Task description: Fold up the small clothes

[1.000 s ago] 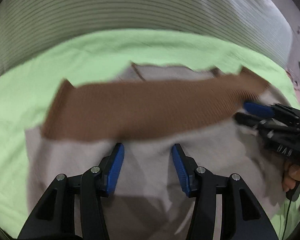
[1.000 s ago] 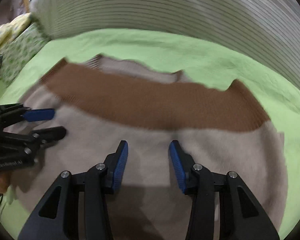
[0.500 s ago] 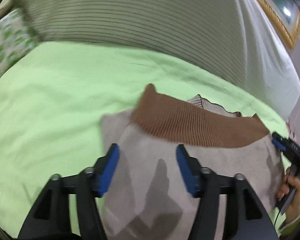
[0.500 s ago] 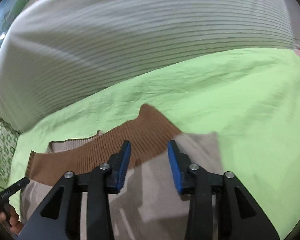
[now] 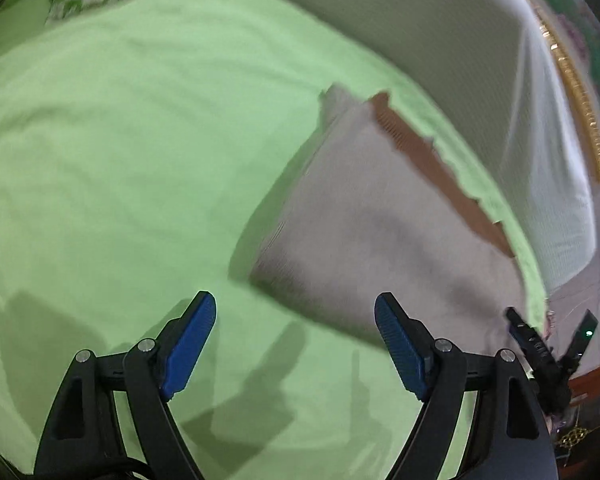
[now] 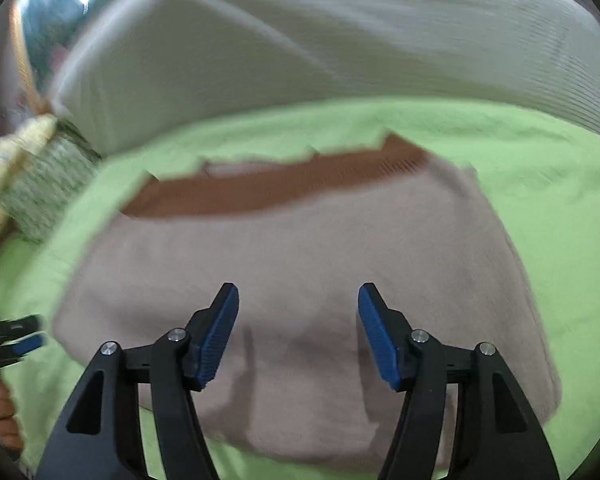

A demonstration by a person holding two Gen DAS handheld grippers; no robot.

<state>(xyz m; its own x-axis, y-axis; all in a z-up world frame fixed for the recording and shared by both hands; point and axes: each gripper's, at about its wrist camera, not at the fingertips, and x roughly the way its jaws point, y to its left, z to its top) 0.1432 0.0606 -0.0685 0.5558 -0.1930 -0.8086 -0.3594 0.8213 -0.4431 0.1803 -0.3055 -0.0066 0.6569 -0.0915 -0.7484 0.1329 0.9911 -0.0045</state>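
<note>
Garment: a beige knit sweater (image 6: 300,264) with a brown ribbed band (image 6: 268,190) along its far edge lay folded flat on the green bed sheet (image 5: 120,140).
Left hand-held gripper (image 5: 296,344): jaws wide apart, empty, left of the sweater.
Right hand-held gripper (image 6: 298,332): jaws wide apart, empty, over the sweater's near part.

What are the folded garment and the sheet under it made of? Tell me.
The folded garment looks like a soft beige knit, probably wool or acrylic. Its brown band shows fine ribbing, though motion blur hides detail. The green sheet looks like smooth matte woven cloth, likely cotton, with shallow creases.
</note>
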